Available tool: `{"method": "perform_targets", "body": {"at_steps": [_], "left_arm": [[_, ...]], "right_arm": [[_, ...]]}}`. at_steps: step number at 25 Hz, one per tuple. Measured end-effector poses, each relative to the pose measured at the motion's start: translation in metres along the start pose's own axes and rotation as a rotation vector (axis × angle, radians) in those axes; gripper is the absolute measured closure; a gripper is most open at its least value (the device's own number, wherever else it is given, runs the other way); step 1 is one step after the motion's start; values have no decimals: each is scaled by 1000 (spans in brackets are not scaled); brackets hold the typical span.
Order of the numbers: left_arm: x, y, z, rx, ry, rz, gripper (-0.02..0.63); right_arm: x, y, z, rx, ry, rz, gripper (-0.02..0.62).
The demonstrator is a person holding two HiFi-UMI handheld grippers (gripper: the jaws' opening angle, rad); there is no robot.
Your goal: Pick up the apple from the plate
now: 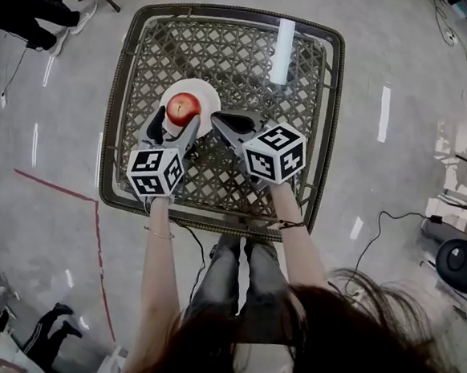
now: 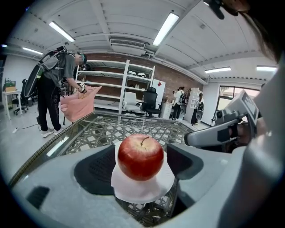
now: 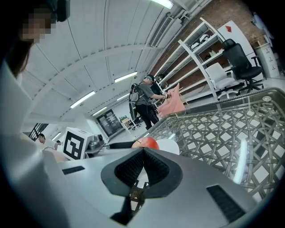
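A red apple [image 1: 183, 108] stands on a small white plate [image 1: 207, 92] on the glass-topped wicker table [image 1: 304, 107]. My left gripper [image 1: 174, 125] is open, and its two dark pads flank the apple [image 2: 140, 158] with a gap on each side. The plate [image 2: 142, 190] shows under the fruit. My right gripper [image 1: 216, 117] is shut and empty, its tip just right of the plate. In the right gripper view the closed right gripper [image 3: 142, 152] points past the apple [image 3: 150, 142] and the plate [image 3: 171, 146].
The table's metal rim [image 1: 108, 148] bounds the glass on all sides. A person [image 2: 55, 89] with a pink cloth stands beyond the far left corner. Shelves and office chairs [image 2: 149, 100] are farther back. Cables [image 1: 392, 222] lie on the floor at right.
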State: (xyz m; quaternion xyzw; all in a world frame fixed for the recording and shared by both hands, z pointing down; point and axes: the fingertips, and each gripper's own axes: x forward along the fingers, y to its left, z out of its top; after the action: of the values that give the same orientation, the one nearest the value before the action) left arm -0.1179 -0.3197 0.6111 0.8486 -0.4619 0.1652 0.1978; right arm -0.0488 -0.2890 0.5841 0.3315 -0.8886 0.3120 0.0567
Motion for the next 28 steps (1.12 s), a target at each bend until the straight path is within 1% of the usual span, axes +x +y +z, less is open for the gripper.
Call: {"method": "perform_targets", "body": {"at_steps": [7, 18, 23, 28], "left_arm": [[14, 1, -2, 13, 3, -15, 235], [20, 1, -3, 52, 22, -32, 235], [20, 2, -3, 36, 7, -28, 236], [18, 2, -1, 37, -3, -18, 236]], "right_arm": [[0, -7, -5, 12, 0, -8, 586], [-1, -13, -10, 34, -4, -21, 586], [-1, -13, -10, 39, -9, -24, 586], [-4, -14, -8, 40, -15, -27, 586]]}}
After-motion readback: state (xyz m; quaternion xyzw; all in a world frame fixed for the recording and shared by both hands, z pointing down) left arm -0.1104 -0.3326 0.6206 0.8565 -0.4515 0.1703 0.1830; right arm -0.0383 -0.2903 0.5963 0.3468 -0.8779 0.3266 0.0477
